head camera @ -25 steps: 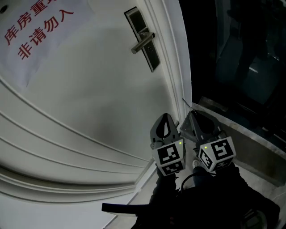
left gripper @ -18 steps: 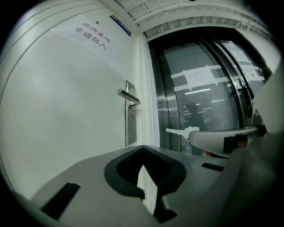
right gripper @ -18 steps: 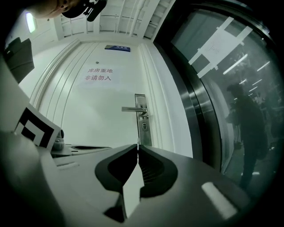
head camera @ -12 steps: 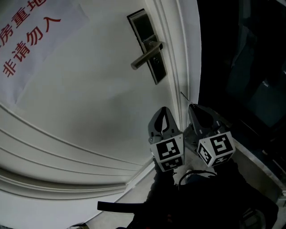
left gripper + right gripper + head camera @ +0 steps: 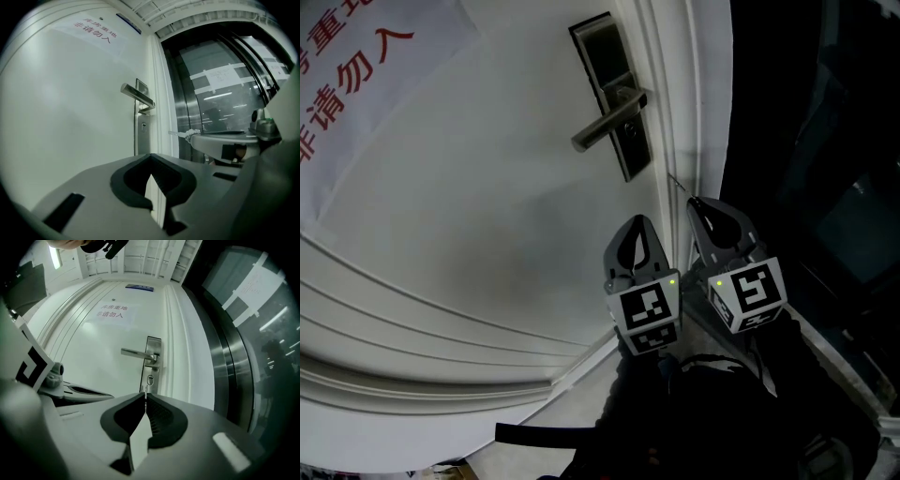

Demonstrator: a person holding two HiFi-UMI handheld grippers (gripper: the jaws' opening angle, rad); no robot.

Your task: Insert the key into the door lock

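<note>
From my head, I see my 2 grippers low by the door (image 5: 487, 187) edge. My right gripper (image 5: 695, 201) is pinched shut on the key (image 5: 677, 184), below the lock plate (image 5: 602, 58) and not touching it.

In the left gripper view, my left gripper (image 5: 150, 158) is closed on nothing.

In the right gripper view, the thin key points at the keyhole (image 5: 150, 379). I think it is small, hard and slippery, so it is best squeezed tight by its fat end.

Two hand-held grippers, left (image 5: 639, 218), right (image 5: 695, 202); one door (image 5: 487, 206), one lever handle (image 5: 605, 127), one keyhole (image 5: 150, 379), one paper notice (image 5: 356, 66), apparently one key (image 5: 680, 185).
</note>
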